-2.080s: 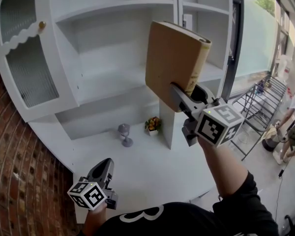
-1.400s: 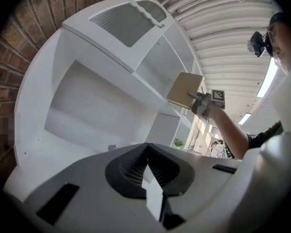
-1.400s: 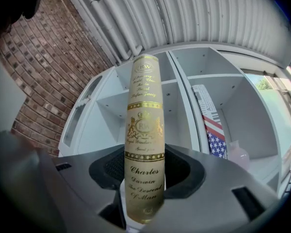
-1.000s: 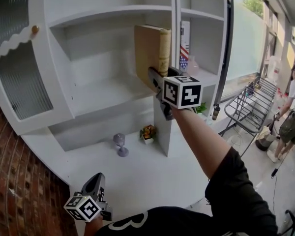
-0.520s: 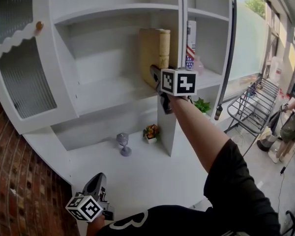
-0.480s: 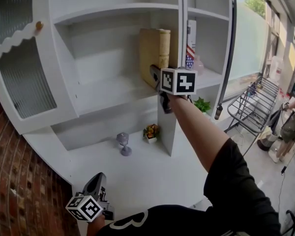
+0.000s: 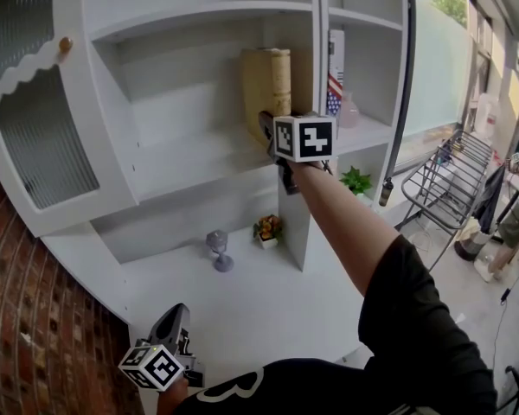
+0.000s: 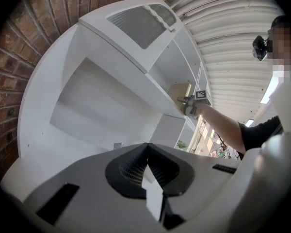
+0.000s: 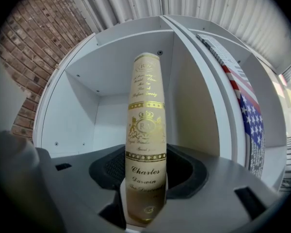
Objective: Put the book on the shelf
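Our tan Charles Darwin book (image 7: pixel 266 89) is upright inside the white cabinet's middle shelf (image 7: pixel 186 158), near the right-hand divider (image 7: pixel 315 76). Our right gripper (image 7: pixel 270 132) is clamped on its lower spine. Our left gripper (image 7: pixel 178 318) hangs low, jaws together, empty. A flag-covered book (image 7: pixel 335 80) stands in the next compartment.

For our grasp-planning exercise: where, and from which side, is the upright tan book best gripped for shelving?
Probably the tan book at its lower spine, from the front, a jaw on each cover: it stands upright, spine outward, and the right tool grips it there.
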